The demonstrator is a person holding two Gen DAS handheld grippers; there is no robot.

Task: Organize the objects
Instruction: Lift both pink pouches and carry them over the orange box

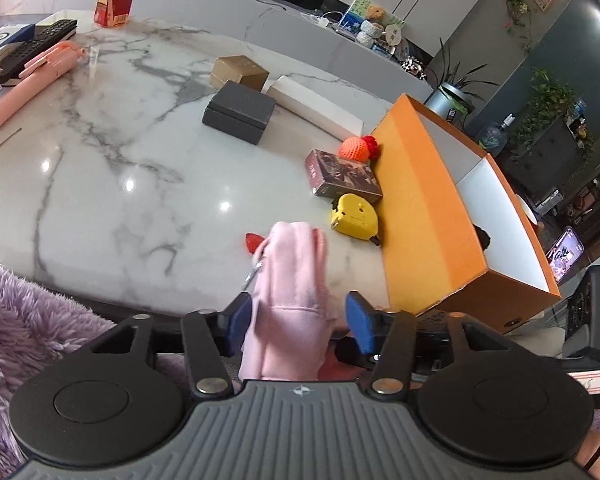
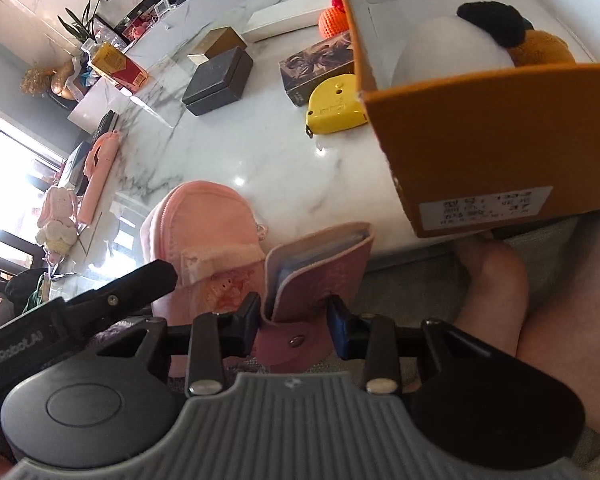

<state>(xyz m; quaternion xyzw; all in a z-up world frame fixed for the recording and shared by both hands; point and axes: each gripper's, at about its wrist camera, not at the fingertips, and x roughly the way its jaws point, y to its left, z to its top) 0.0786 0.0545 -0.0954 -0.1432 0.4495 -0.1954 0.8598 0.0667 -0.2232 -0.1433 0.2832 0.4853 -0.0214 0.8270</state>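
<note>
two grippers: both low over the near edge of the white marble table (image 1: pixel 112 152)
left gripper (image 1: pixel 298 322): jaws spread – the soft pink zip pouch (image 1: pixel 290 280) stands between the blue pads (image 1: pixel 358 322), not pinched
right gripper (image 2: pixel 294 316): clenched on a pink snap-flap card wallet (image 2: pixel 320 272), just beside the pouch
orange cardboard box (image 1: pixel 424 216): open at the table's right; plush toy (image 2: pixel 484 40) inside
yellow tape measure (image 1: pixel 356 216): against the box's side
</note>
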